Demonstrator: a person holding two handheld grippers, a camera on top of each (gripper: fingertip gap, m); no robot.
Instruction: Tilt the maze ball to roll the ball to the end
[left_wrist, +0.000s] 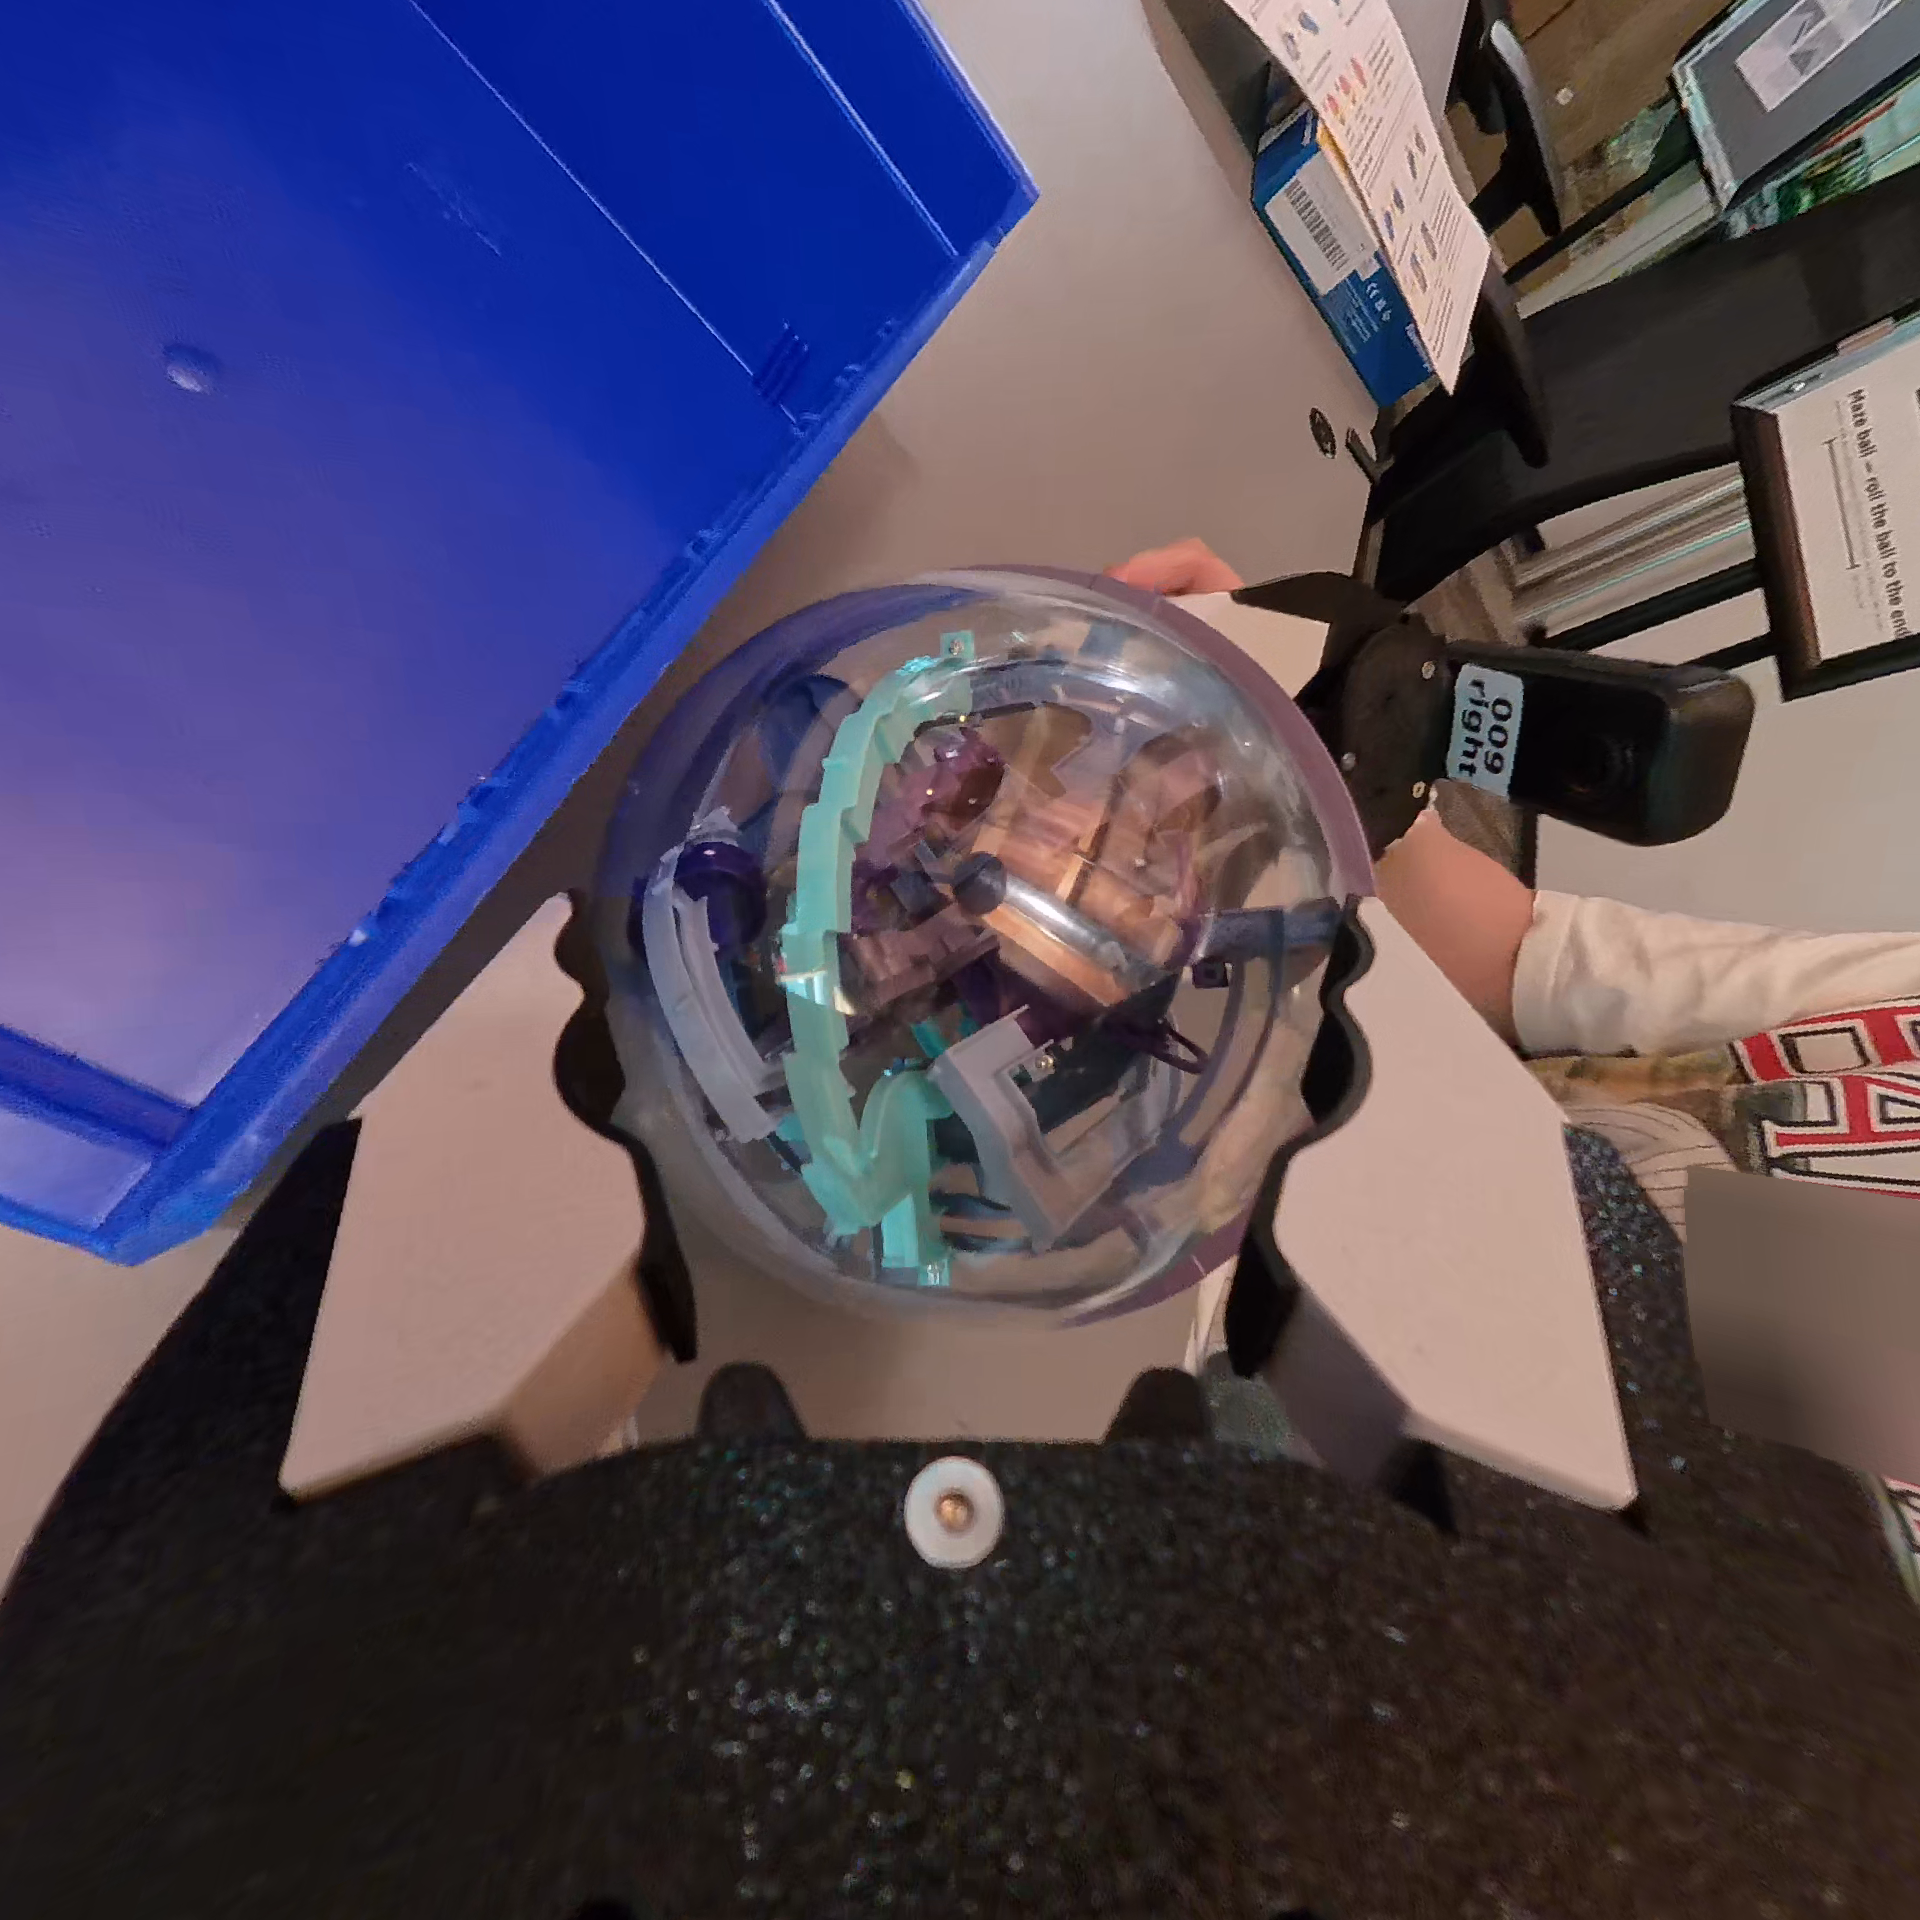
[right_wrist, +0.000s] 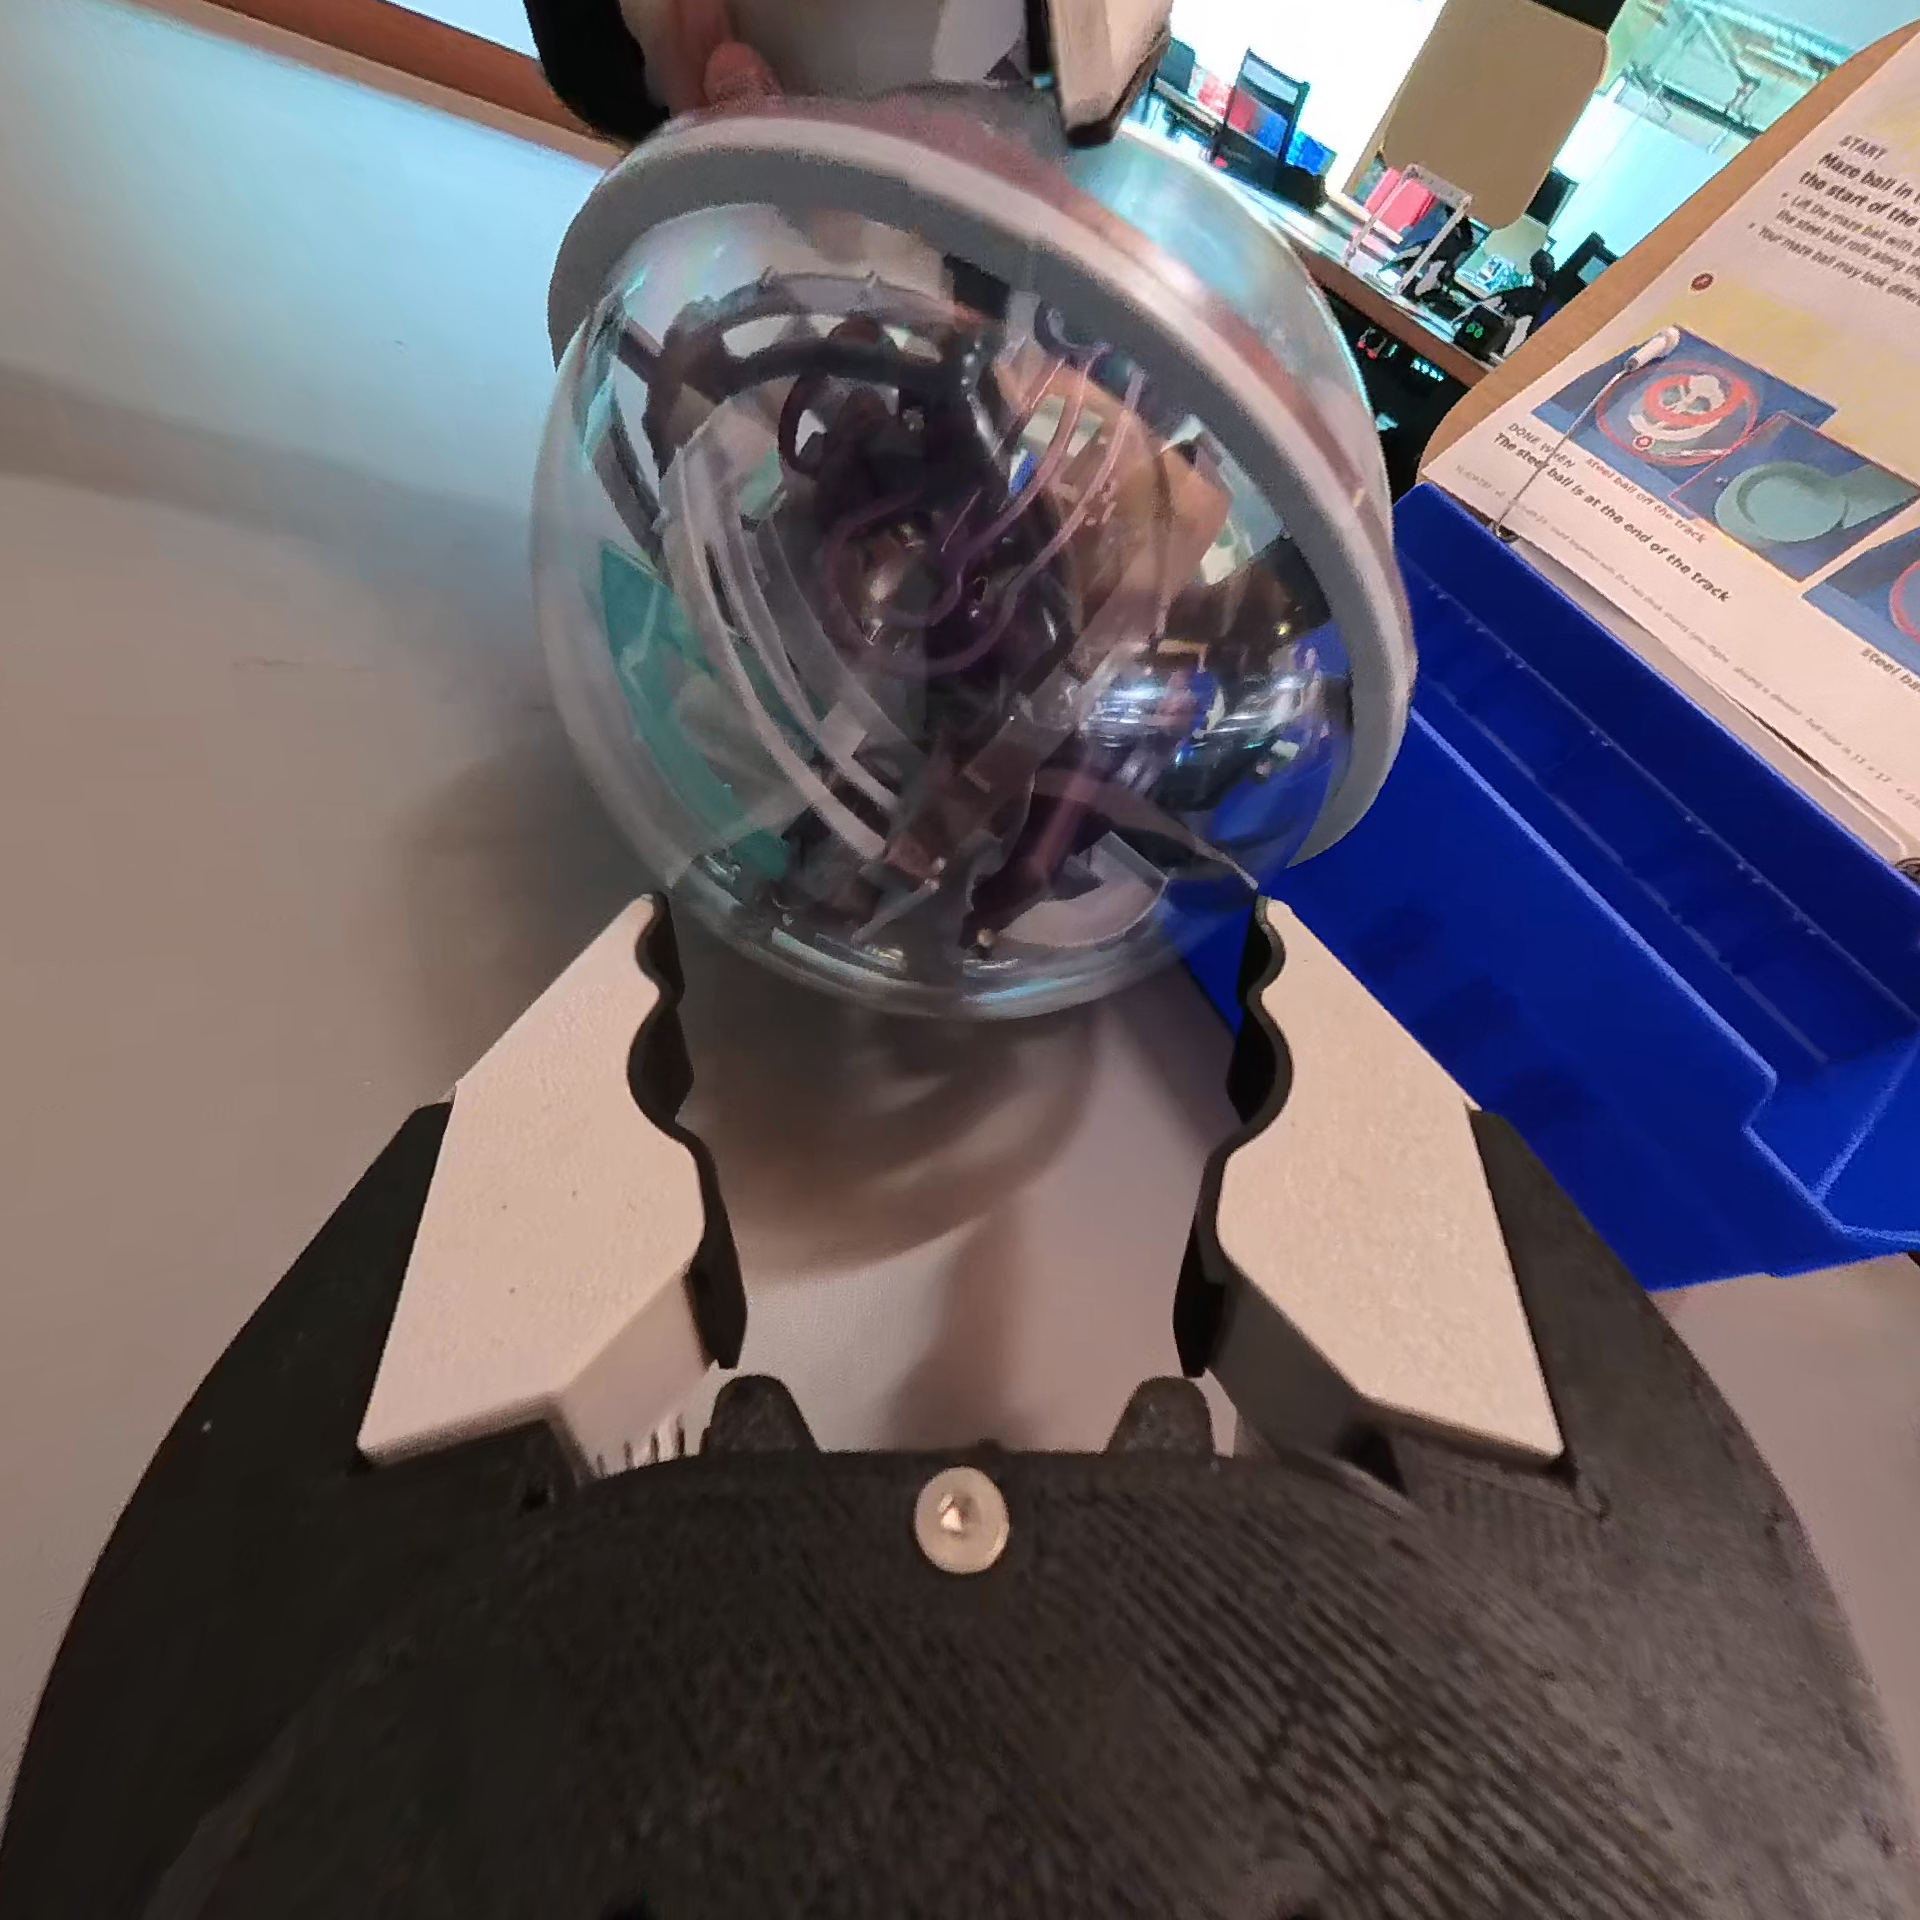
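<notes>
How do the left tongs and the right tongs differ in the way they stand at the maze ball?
The left tongs hold the maze ball between their fingers; the right tongs stand open, the ball just past their tips. In the left view, the right tongs meet the ball's far side. Both point at the ball.

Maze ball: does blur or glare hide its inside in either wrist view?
Left wrist view: maze ball fairly sharp, teal track readable, a warm reflection near the centre. Right wrist view: maze ball smeared by motion blur, room reflections low on the shell; steel ball not findable. Both views show wide-angle bending at the edges.

Bright indoor light, fisheye-warped edges, glare on blurred maze ball (right_wrist: 966, 582)
</notes>
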